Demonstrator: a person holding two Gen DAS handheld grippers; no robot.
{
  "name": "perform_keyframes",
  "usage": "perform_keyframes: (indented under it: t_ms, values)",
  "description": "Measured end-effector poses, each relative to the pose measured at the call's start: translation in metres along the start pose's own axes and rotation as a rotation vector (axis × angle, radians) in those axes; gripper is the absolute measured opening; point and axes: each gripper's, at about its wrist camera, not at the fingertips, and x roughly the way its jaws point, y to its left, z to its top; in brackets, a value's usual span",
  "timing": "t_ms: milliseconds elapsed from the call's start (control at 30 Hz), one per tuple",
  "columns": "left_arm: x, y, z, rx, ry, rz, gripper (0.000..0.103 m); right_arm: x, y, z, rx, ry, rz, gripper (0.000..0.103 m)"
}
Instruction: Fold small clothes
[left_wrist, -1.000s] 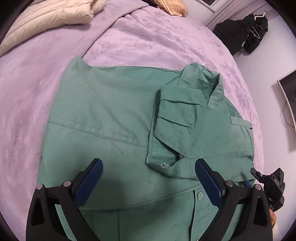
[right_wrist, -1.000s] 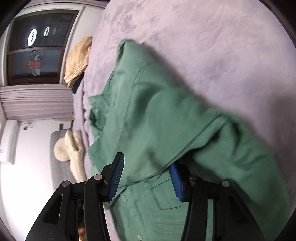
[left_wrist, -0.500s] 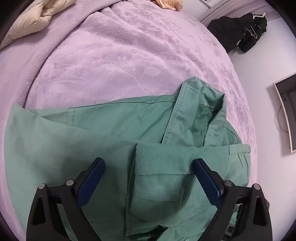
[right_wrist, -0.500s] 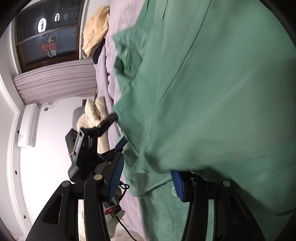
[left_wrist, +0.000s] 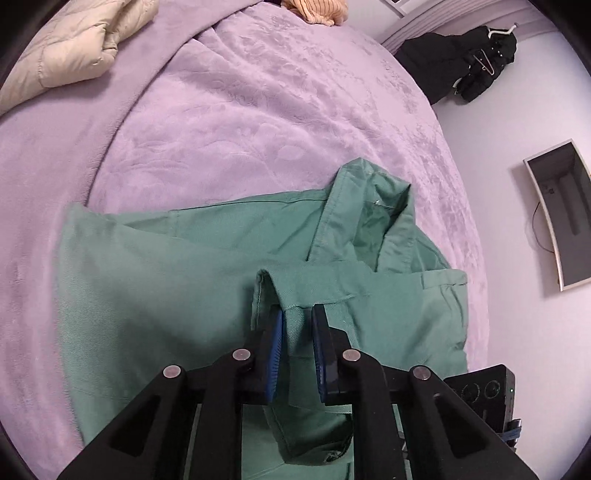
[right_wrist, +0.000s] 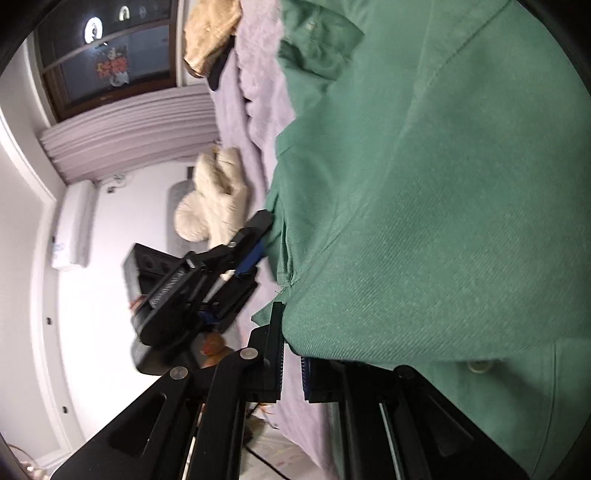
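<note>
Both jaws just closed — left gripper (left_wrist: 297, 345) pinches green shirt (left_wrist: 155, 295) fold; right gripper (right_wrist: 291, 373) clenched at hem, cloth hides grasp; thin bite may slip.

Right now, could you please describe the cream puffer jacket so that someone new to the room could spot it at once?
Start from the lilac bedspread that covers the whole bed. Beyond the green shirt spread in the middle, look to the far left edge, where the cream puffer jacket lies bunched up. Its pale, quilted, puffy panels set it apart from the flat green shirt and the ribbed orange garment further along.
</note>
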Motion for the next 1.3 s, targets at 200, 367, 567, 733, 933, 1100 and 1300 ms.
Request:
perform_keyframes:
  t_ms: [200, 367, 567, 733, 933, 1100, 1300]
  values:
    - [0.014, 0.034, -0.018, -0.029, 0.024, 0.231, 0.018, 0.010, -0.019, -0.006, 0.013, 0.043, -0.101, 0.029]
    - [-0.016, 0.024, -0.023, -0.006, -0.054, 0.242, 0.018, -0.039, 0.021, -0.013, -0.251, 0.024, -0.218, 0.057]
    - [-0.019, -0.024, -0.030, 0.085, -0.079, 0.199, 0.018, -0.140, 0.008, 0.010, -0.191, -0.163, -0.330, 0.057]
    - [0.017, -0.045, -0.044, 0.070, 0.002, 0.203, 0.018, -0.214, -0.047, 0.008, 0.007, -0.294, -0.367, 0.057]
    - [0.033, -0.134, -0.029, 0.246, -0.008, 0.135, 0.064, -0.253, -0.073, 0.017, 0.110, -0.415, -0.248, 0.057]
    - [0.066, -0.228, -0.013, 0.413, -0.046, 0.104, 0.103, -0.258, -0.085, 0.025, 0.147, -0.450, -0.170, 0.057]
    - [0.141, -0.309, 0.005, 0.520, 0.051, 0.094, 0.102, -0.254, -0.095, 0.031, 0.182, -0.450, -0.054, 0.057]
